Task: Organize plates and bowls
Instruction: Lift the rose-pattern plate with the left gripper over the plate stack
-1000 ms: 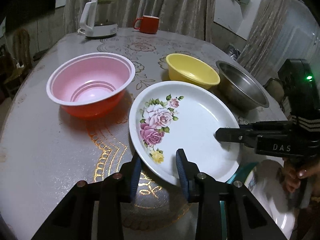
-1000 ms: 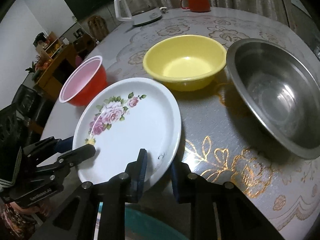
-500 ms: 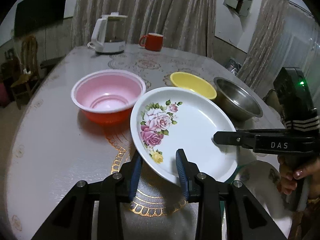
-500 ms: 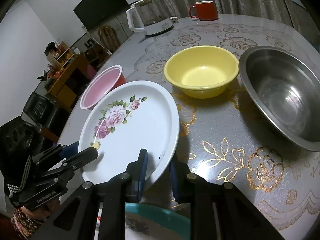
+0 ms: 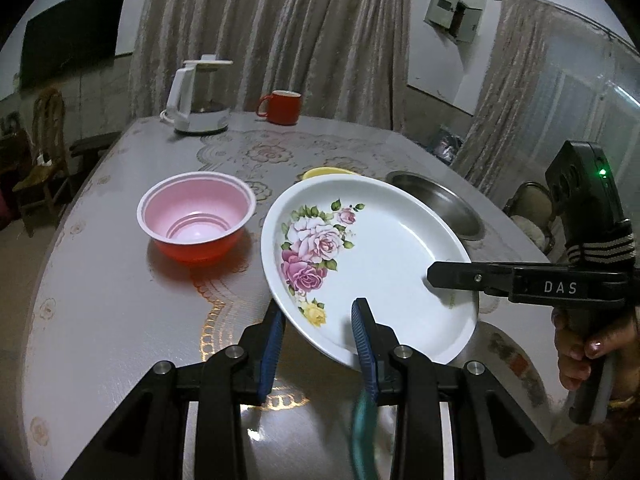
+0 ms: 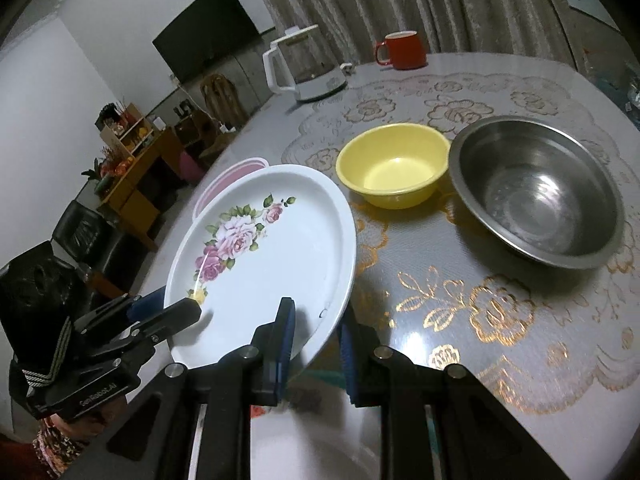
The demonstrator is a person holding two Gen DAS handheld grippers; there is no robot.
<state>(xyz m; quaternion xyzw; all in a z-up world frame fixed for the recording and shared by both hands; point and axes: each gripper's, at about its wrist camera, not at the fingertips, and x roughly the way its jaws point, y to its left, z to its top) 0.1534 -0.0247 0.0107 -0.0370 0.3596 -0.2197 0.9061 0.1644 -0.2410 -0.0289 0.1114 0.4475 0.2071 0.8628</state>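
Note:
A white plate with pink roses is held above the table, tilted. My left gripper is shut on its near rim; it shows in the right wrist view at the plate's left edge. My right gripper is shut on the plate's right rim; it shows in the left wrist view. A pink bowl stands left, a yellow bowl and a steel bowl stand right. A teal-rimmed plate lies under the grippers, mostly hidden.
A white kettle and a red mug stand at the table's far side. The table has a lace-patterned cover. Curtains hang behind; chairs and a shelf stand to the left.
Both grippers have lifted the rose plate up from the table and tilted it; the bowls now look lower and farther away.

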